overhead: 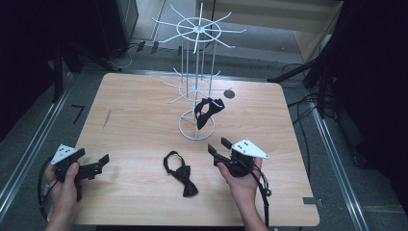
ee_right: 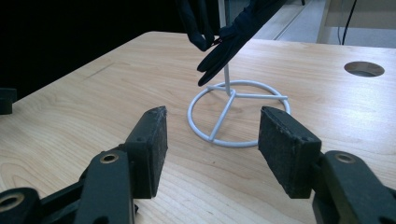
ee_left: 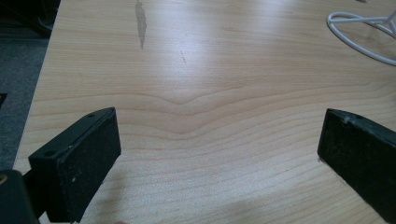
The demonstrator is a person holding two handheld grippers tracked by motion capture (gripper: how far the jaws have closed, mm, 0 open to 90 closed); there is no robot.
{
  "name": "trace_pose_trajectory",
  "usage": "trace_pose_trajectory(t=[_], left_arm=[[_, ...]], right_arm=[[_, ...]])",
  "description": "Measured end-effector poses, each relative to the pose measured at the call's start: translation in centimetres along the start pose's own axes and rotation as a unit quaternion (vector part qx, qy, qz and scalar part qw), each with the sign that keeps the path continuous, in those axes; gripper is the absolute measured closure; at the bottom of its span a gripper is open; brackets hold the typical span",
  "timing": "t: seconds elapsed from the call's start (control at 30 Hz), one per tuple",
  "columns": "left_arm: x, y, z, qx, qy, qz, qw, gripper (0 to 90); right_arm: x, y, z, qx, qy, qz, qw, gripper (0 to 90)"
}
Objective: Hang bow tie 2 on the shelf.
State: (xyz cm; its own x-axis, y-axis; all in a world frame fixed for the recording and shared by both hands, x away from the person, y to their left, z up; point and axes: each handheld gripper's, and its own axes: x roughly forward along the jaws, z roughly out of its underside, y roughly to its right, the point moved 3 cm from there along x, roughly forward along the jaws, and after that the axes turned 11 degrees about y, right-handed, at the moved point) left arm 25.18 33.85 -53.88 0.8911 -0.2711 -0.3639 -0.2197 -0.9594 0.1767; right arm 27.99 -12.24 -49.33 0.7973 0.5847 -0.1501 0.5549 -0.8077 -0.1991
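A white wire display rack (overhead: 197, 72) stands on the wooden table (overhead: 134, 115), its ring base (ee_right: 238, 114) just ahead of my right gripper. One black bow tie (overhead: 208, 110) hangs from a low arm of the rack, and its dark tip (ee_right: 224, 44) dangles above the base. A second black bow tie (overhead: 180, 173) lies flat on the table between my hands. My right gripper (overhead: 219, 147) is held to its right with jaws apart and nothing between them. My left gripper (overhead: 98, 163) rests at the front left, open wide over bare wood (ee_left: 215, 135).
A round cable hole (overhead: 229, 94) sits in the table behind the rack. Metal rails (overhead: 29, 154) run along both sides on the floor, with cables and dark stands around the table. Part of the rack's base ring (ee_left: 359, 35) lies far right in the left gripper view.
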Motion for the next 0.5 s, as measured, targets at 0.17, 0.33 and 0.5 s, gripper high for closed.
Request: trace_pose_trajectory(t=[0.17,0.33,0.5], left_arm=[[0.0,0.0,0.0,0.0,0.0,0.0,1.0,0.0],[0.0,0.0,0.0,0.0,0.0,0.0,1.0,0.0],[0.0,0.01,0.0,0.0,0.0,0.0,1.0,0.0]], right_arm=[[0.11,-0.25,0.22,-0.002,-0.003,-0.005,1.0,43.5],[0.26,-0.63,0.53,-0.004,-0.011,-0.012,0.9999,43.9],[0.45,-0.95,0.84,-0.002,-0.015,-0.018,0.9997,43.9]])
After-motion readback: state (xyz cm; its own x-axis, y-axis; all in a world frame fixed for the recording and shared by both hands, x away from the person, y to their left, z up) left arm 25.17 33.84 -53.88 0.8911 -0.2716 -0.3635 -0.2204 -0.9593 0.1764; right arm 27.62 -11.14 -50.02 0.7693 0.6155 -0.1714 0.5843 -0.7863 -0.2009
